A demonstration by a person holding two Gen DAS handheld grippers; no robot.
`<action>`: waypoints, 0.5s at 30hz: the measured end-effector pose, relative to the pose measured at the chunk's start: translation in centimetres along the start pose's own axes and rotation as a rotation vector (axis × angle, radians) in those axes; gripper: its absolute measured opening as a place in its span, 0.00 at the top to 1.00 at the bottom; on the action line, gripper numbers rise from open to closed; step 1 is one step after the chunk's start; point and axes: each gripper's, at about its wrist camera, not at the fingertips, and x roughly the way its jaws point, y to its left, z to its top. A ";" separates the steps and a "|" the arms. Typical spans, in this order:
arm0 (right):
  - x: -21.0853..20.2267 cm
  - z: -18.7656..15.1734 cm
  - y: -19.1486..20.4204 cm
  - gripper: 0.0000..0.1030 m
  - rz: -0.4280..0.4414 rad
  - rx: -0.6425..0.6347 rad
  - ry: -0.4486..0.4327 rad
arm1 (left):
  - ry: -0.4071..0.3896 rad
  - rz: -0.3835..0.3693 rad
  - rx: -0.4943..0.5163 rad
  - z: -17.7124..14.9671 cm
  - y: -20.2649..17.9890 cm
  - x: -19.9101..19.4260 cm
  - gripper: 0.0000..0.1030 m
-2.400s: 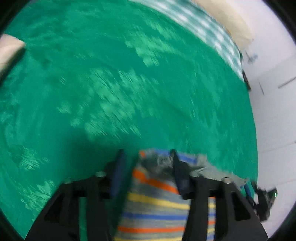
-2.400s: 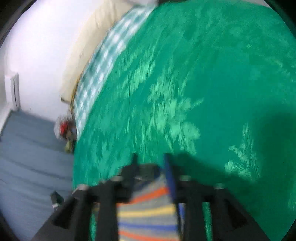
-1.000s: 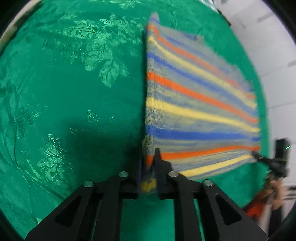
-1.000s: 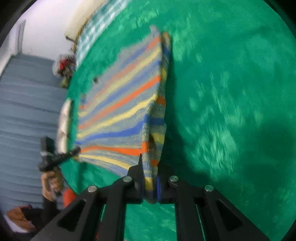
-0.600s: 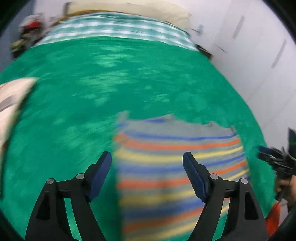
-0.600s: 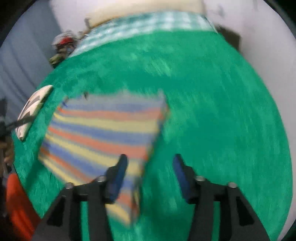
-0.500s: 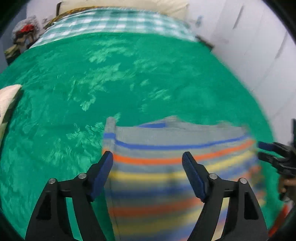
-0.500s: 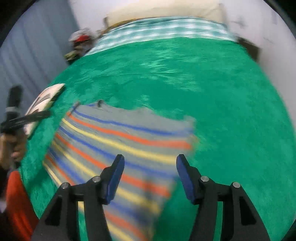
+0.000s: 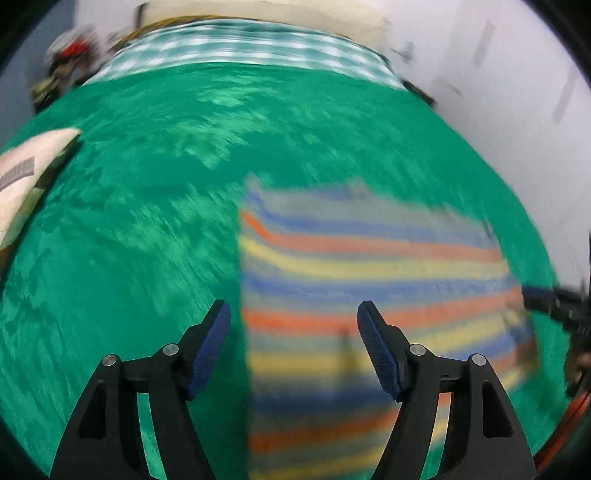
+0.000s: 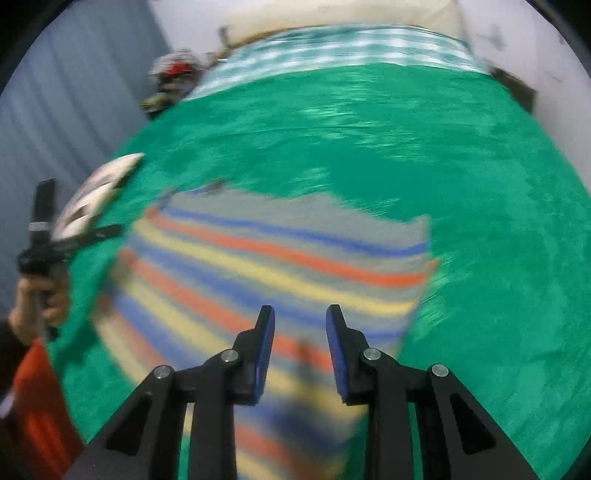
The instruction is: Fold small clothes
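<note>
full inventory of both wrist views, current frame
striped garment: 1, grey with blue, orange and yellow stripes, flat on the green cover
green cover: 1, green leaf pattern, over the bed
checked sheet: 1, teal-white, far end of the bed
pillow: 1, cream, by the far wall
white cloth: 1, at the bed's left edge
clutter: blurred, red and dark, far left corner
left gripper: jaws open, empty
right gripper: jaws just closing, nothing between them
</note>
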 end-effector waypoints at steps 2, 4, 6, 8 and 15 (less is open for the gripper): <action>0.3 -2.0 1.3 0.72 0.016 -0.001 0.025 | 0.069 0.077 0.021 -2.8 -0.2 1.3 0.29; 1.8 -5.3 1.1 0.72 -0.026 0.009 0.092 | 0.111 0.115 0.002 -5.6 1.3 1.9 0.29; 2.1 -8.0 0.1 0.73 -0.042 0.047 0.091 | 0.087 0.170 0.019 -7.1 2.4 0.6 0.27; 1.0 -9.5 -0.6 0.80 -0.053 0.073 0.054 | 0.094 0.179 0.003 -7.6 3.1 -0.1 0.27; -0.6 -11.2 -0.4 0.80 -0.079 0.136 0.045 | 0.105 0.229 -0.027 -9.3 1.8 -3.0 0.26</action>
